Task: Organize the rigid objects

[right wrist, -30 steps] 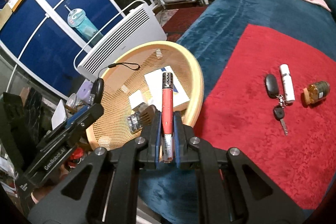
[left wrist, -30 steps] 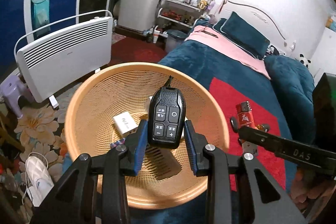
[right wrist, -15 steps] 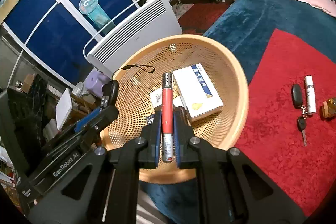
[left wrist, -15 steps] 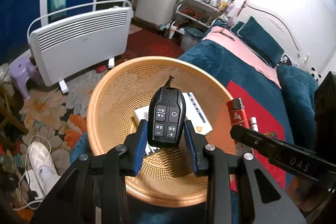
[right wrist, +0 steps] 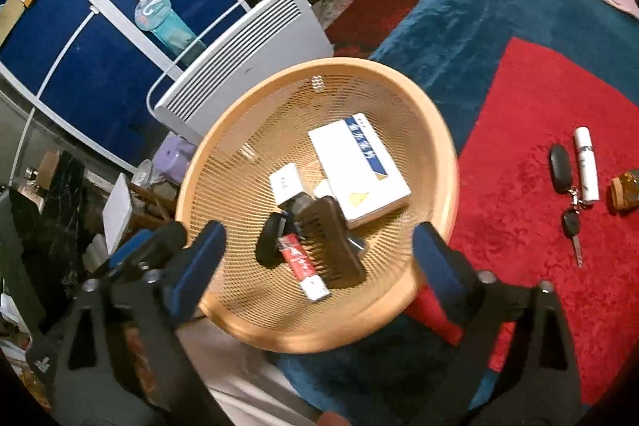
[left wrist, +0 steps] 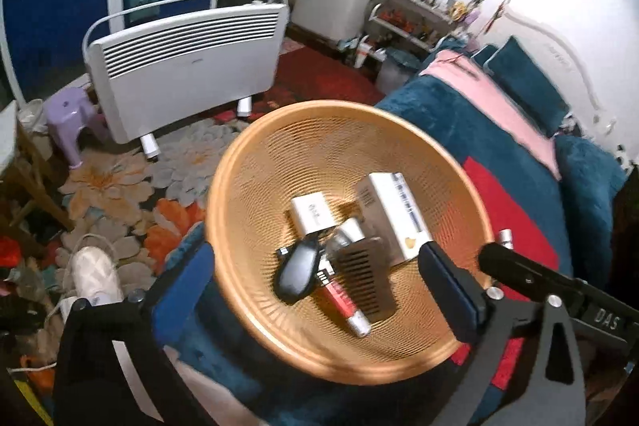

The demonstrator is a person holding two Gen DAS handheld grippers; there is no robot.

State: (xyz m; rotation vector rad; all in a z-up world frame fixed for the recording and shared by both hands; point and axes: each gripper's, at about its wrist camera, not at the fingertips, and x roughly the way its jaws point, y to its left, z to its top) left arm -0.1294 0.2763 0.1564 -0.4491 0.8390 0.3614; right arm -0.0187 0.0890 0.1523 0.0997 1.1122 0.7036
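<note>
A tan mesh basket (left wrist: 247,162) (right wrist: 439,146) sits at the bed's corner. Inside lie a black remote fob (left wrist: 297,272) (right wrist: 270,238), a red tube (left wrist: 343,304) (right wrist: 303,266), a dark comb (left wrist: 365,272) (right wrist: 331,238), a large white box (left wrist: 393,214) (right wrist: 359,166) and a small white box (left wrist: 311,216) (right wrist: 285,182). My left gripper (left wrist: 319,290) is open and empty above the basket. My right gripper (right wrist: 319,262) is open and empty above it too. On the red cloth (right wrist: 519,226) lie a key set (right wrist: 563,182), a white tube (right wrist: 585,164) and a small amber jar (right wrist: 625,186).
A white panel heater (left wrist: 183,54) (right wrist: 247,50) stands on the floor beyond the basket. A purple stool (left wrist: 74,118), a white shoe (left wrist: 96,278) and clutter lie on the flowered rug at left. Blue bedding with pillows (left wrist: 527,82) stretches to the right.
Both grippers have opened. The black remote fob dropped from the left one and the red tube from the right one; both now lie in the basket.
</note>
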